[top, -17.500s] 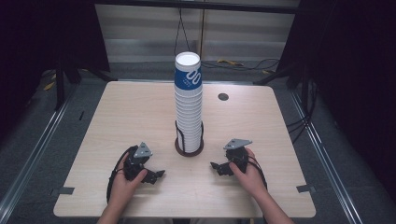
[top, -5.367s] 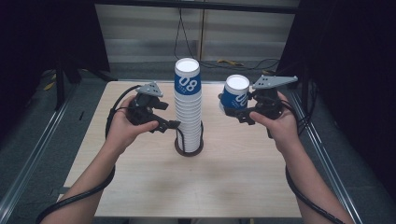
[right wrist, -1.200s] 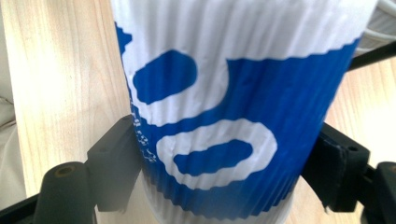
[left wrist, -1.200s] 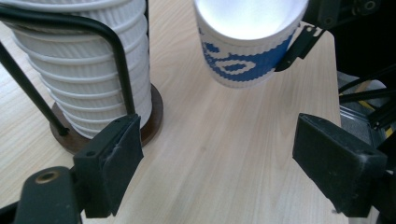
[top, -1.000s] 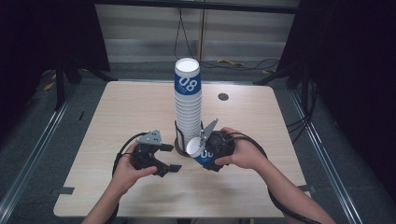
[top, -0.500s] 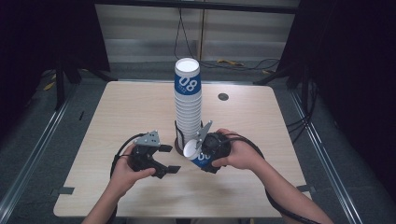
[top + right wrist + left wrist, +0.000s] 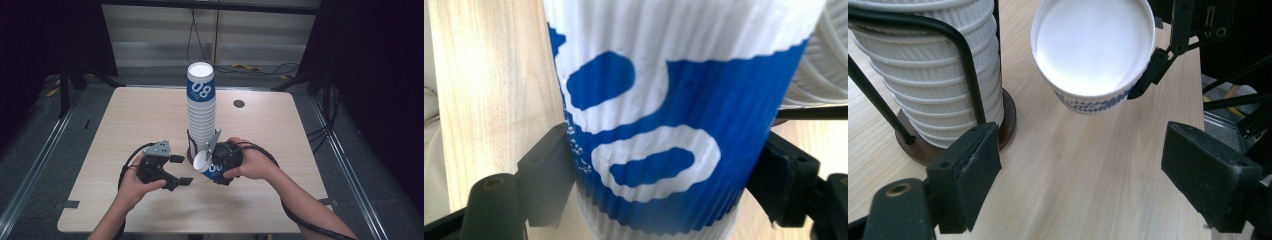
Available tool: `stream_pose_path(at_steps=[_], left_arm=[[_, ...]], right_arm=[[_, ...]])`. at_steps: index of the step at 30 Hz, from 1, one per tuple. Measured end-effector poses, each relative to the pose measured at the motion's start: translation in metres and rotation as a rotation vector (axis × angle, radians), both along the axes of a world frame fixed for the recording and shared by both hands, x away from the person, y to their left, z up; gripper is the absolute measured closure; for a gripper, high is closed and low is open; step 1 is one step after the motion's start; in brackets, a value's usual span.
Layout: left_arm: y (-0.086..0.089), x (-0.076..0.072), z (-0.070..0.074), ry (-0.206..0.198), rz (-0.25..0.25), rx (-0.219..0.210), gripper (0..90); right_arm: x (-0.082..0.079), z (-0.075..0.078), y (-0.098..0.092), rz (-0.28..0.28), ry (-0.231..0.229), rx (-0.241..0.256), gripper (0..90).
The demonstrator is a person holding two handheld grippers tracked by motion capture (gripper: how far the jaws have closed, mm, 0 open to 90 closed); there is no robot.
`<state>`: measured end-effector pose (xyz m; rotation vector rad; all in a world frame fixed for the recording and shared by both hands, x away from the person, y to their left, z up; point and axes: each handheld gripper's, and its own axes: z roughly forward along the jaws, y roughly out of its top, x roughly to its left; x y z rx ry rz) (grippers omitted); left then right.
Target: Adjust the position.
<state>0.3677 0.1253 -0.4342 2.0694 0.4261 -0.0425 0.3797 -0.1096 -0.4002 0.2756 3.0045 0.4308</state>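
Beside the stack [image 7: 201,117], tilted cup [image 7: 207,165]

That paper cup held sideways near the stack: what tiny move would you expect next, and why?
Probably the left gripper eases forward to take the paper cup. Its jaws stand open and empty, aimed at the cup's open mouth, while the right gripper is clamped on the cup's blue-printed wall, holding it tilted just off the table beside the cup stack. That is a guess.

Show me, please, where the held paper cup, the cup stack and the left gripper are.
held paper cup [image 7: 1093,47], left gripper view, white inside.
cup stack [image 7: 201,112], high view, ribbed side.
left gripper [image 7: 179,170], high view, between its fingers.
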Motion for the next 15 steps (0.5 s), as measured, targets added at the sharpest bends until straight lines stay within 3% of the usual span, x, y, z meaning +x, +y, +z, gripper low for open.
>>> stream_pose_path(at_steps=[15], left_arm=[[-0.0074,0.001,-0.0042,0.017,-0.022,-0.003,15.7]], right_arm=[[-0.0043,-0.0016,0.008,0.038,0.006,-0.023,21.0]])
